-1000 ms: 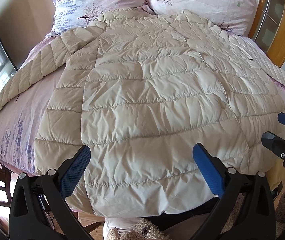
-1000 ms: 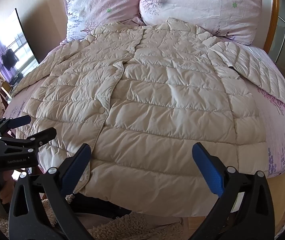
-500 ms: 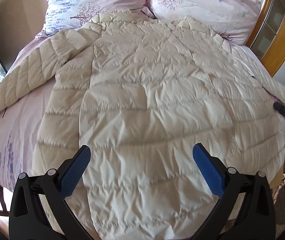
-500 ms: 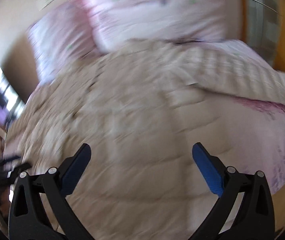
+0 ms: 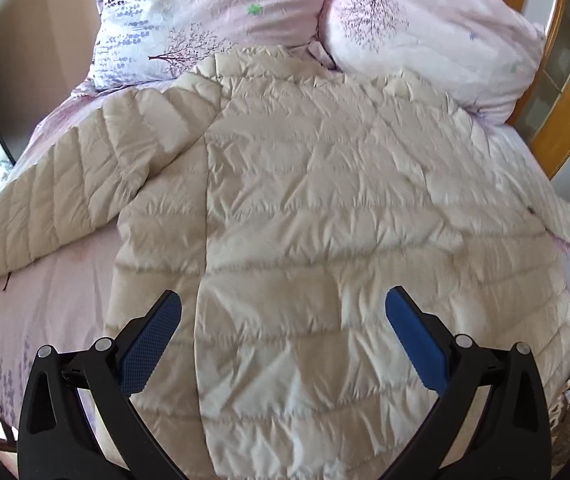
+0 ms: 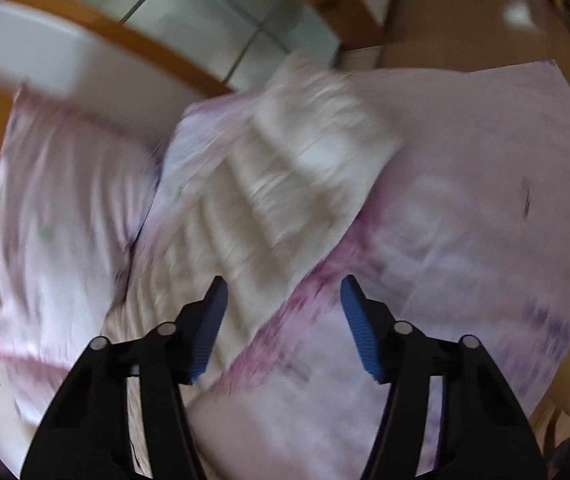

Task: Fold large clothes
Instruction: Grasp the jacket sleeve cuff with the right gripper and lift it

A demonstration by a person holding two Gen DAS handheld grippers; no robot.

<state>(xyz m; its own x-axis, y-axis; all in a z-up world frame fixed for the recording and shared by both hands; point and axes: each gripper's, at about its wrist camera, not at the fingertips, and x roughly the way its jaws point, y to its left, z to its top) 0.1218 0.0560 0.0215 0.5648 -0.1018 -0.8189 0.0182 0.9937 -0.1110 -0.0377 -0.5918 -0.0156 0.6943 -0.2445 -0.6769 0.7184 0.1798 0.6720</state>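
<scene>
**Both tools open above the spread jacket**

Left wrist view: The cream quilted down jacket [image 5: 325, 208] is lying spread flat on the bed with the pink floral sheet [image 5: 45, 280], its collar end reaching toward the headboard. One long quilted sleeve [image 5: 57, 196] is stretching out diagonally to the left across the sheet, away from the body of the jacket. Two pink floral pillows are leaning at the head of the bed: the left pillow [image 5: 205, 12] and the right pillow [image 5: 437, 32], both touching the collar edge of the jacket. The left tool [image 5: 283, 320] is hovering over the lower body of the jacket with its blue-padded fingers [image 5: 151, 344] spread wide apart and nothing between them. A wooden door frame with glass panels [image 5: 565, 80] is standing beyond the right side of the bed.

Right wrist view: This picture is strongly motion-blurred. The right tool [image 6: 283, 320] is pointing at the other quilted sleeve [image 6: 285, 184] of the jacket, which is lying diagonally across the pink sheet [image 6: 465, 200]. Its blue-padded fingers [image 6: 359, 332] are standing apart, narrower than those of the left tool, and are gripping nothing; the near part of the sleeve is appearing in the gap between them, though contact cannot be judged. A pink pillow [image 6: 65, 220] is lying to the left of the sleeve. A wooden frame with grey glass panels [image 6: 213, 8] is crossing the top of the picture.
</scene>
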